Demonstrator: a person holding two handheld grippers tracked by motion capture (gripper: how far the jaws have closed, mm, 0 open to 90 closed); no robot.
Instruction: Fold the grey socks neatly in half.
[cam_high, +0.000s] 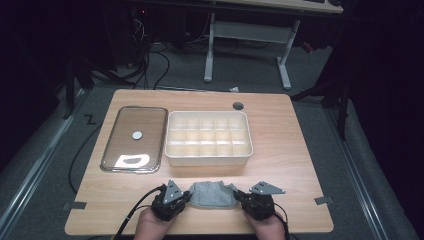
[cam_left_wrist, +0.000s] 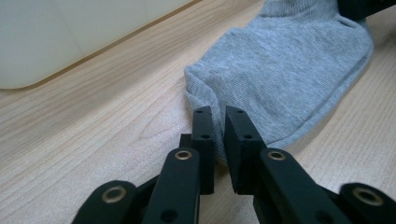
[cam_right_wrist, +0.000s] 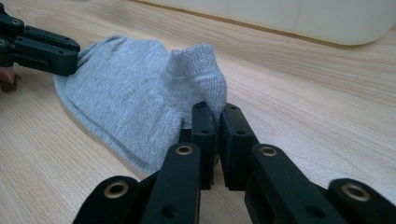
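Note:
A small grey sock (cam_high: 212, 195) lies flat near the table's front edge, between my two grippers. My left gripper (cam_high: 186, 196) is shut on the sock's left end; in the left gripper view its jaws (cam_left_wrist: 219, 115) pinch the hem of the sock (cam_left_wrist: 289, 60). My right gripper (cam_high: 241, 196) is shut on the right end. In the right gripper view the sock (cam_right_wrist: 130, 98) bunches up into a peak between the jaws (cam_right_wrist: 219, 112). The other gripper (cam_right_wrist: 39, 46) holds the far end there.
A white box (cam_high: 208, 159) divided into several compartments stands just beyond the sock. A clear lid (cam_high: 134, 139) with a round grey knob lies to its left. A dark round grommet (cam_high: 238, 105) sits near the table's far edge. Bare wood lies right of the box.

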